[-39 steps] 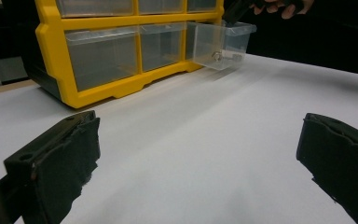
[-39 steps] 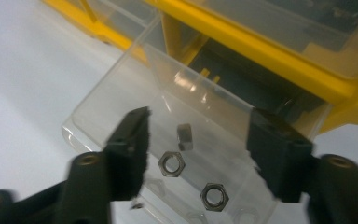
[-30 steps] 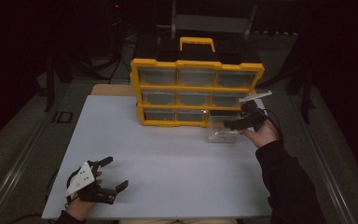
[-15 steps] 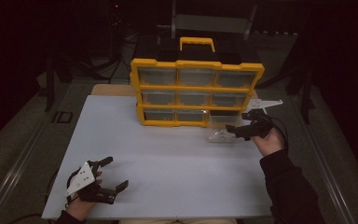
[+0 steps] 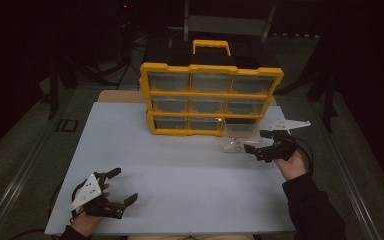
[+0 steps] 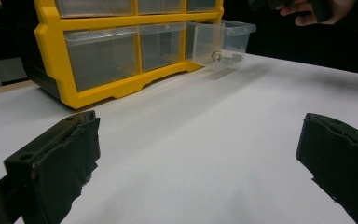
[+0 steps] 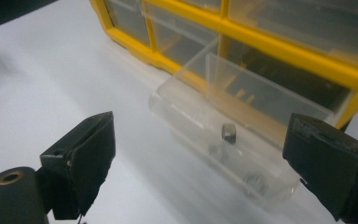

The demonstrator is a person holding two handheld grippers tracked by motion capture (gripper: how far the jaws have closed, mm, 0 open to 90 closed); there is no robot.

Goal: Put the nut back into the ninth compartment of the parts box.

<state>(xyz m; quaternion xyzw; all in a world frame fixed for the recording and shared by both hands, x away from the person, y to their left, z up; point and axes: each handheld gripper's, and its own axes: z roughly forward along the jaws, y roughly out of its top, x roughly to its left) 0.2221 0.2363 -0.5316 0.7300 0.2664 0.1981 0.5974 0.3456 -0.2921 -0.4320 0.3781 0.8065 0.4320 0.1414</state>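
A yellow organizer cabinet [image 5: 210, 93] with clear drawers stands at the back of the white table [image 5: 190, 170]. Its bottom right drawer [image 5: 237, 136] is pulled out over the table. The drawer [image 7: 200, 116] holds a small metal nut [image 7: 228, 133] and a few other small parts. My right gripper [image 5: 255, 141] hovers open just in front of the drawer, its jaws wide apart and off its front wall. My left gripper [image 5: 126, 184] rests open near the table's front left corner, far from the cabinet [image 6: 121, 84]. The left gripper view also shows the drawer [image 6: 221, 42].
A yellow carry handle [image 5: 211, 46] tops the cabinet. Dark floor and stand legs surround the table. The other hand [image 6: 307, 7] appears at the top right of the left gripper view. Bare tabletop lies between the two grippers.
My right gripper has drawn back from the cabinet toward the near right side. The drawer stays pulled out. The left gripper has not moved.
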